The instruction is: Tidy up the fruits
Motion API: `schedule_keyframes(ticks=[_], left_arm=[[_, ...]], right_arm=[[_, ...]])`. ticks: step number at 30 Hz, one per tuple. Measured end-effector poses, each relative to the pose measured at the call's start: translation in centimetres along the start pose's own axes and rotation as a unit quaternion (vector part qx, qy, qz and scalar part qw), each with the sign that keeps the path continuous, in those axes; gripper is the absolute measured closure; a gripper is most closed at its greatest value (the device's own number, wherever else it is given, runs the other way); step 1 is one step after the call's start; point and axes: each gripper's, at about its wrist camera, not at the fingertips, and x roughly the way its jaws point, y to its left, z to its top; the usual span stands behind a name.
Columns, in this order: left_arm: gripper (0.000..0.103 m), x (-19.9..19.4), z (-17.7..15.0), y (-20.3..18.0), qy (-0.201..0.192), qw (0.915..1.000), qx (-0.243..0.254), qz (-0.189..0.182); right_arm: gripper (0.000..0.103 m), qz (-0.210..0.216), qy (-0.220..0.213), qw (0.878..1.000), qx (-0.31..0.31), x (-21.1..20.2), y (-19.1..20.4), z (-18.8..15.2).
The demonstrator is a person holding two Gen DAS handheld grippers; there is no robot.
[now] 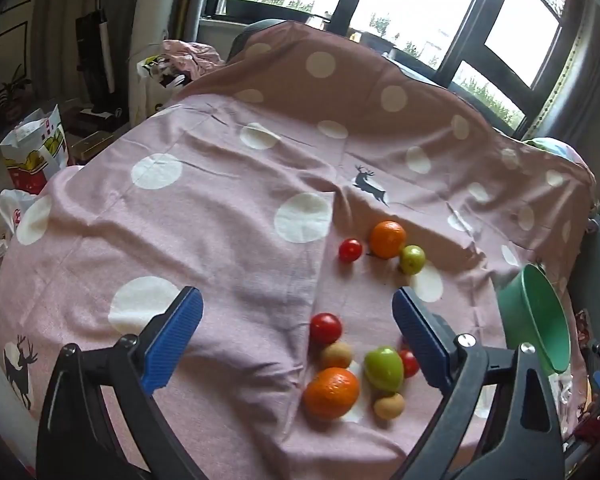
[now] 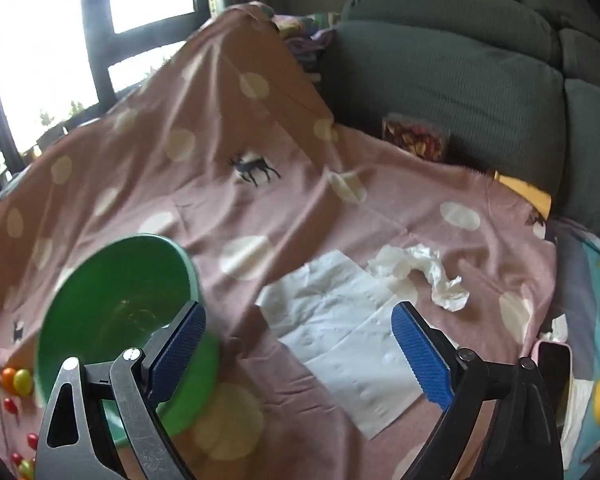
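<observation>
Fruits lie on a pink dotted cloth [image 1: 228,216]. In the left wrist view a near cluster holds a large orange [image 1: 331,393], a green fruit [image 1: 383,367], a red tomato [image 1: 325,328] and two small tan fruits [image 1: 336,355]. A far group holds an orange [image 1: 387,239], a small green fruit [image 1: 412,259] and a small tomato [image 1: 350,249]. My left gripper [image 1: 298,344] is open, empty, above the near cluster. A green bowl [image 1: 540,316] stands tilted at right; it also shows in the right wrist view [image 2: 116,304]. My right gripper [image 2: 300,356] is open, empty, its left finger [image 2: 176,352] over the bowl's rim.
White paper sheets [image 2: 340,332] and a crumpled tissue [image 2: 428,272] lie on the cloth by my right gripper. A dark sofa [image 2: 480,80] stands behind. A phone [image 2: 552,364] lies at the right edge. Bags [image 1: 32,152] stand on the floor at left.
</observation>
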Motion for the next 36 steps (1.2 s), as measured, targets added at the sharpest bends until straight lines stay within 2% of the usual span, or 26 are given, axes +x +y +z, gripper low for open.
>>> schedule_keyframes(ticks=[2, 6, 10, 14, 16, 18, 19, 22, 25, 29, 32, 36], left_arm=[[0.008, -0.4, -0.1, -0.6, 0.002, 0.9998, 0.003, -0.02], [0.01, -0.8, -0.3, -1.5, 0.01, 0.9989, 0.006, -0.044], [0.015, 0.1, -0.8, -2.6, 0.029, 0.9983, 0.024, -0.046], [0.021, 1.4, -1.3, -3.2, 0.056, 0.9969, 0.03, -0.046], [0.025, 1.8, -1.6, -3.5, 0.06, 0.9967, 0.035, -0.042], [0.027, 2.0, -1.9, -4.0, 0.06, 0.9964, 0.049, -0.032], [0.028, 2.1, -1.9, -4.2, 0.06, 0.9964, 0.053, -0.029], [0.032, 2.5, -2.1, -4.6, 0.064, 0.9958, 0.061, -0.022], [0.036, 2.6, -2.1, -4.4, 0.068, 0.9956, 0.062, -0.021], [0.04, 2.8, -1.9, -4.0, 0.075, 0.9955, 0.048, -0.033], [0.046, 2.9, -1.8, -3.9, 0.082, 0.9951, 0.036, -0.042], [0.052, 2.7, -1.6, -3.4, 0.079, 0.9952, 0.018, -0.054]], right_arm=[[0.008, 0.026, -0.014, 0.999, -0.026, -2.9, 2.6, 0.4], [0.008, 0.135, -0.022, 0.986, -0.092, -7.3, 8.8, 0.2], [0.008, 0.262, 0.01, 0.957, -0.123, -8.6, 14.2, -1.6], [0.018, 0.34, 0.059, 0.926, -0.155, -7.9, 18.4, -5.3], [0.02, 0.356, 0.077, 0.913, -0.186, -7.1, 20.1, -7.4], [0.03, 0.361, 0.1, 0.903, -0.209, -6.2, 21.5, -8.9], [0.034, 0.368, 0.115, 0.899, -0.207, -5.8, 22.0, -9.4], [0.036, 0.387, 0.146, 0.889, -0.196, -5.0, 22.5, -9.8], [0.043, 0.391, 0.163, 0.884, -0.197, -4.7, 22.8, -10.0], [0.046, 0.411, 0.185, 0.873, -0.187, -4.3, 23.1, -10.1], [0.051, 0.411, 0.202, 0.871, -0.18, -3.9, 23.4, -10.1], [0.054, 0.41, 0.213, 0.867, -0.186, -4.4, 24.5, -9.4]])
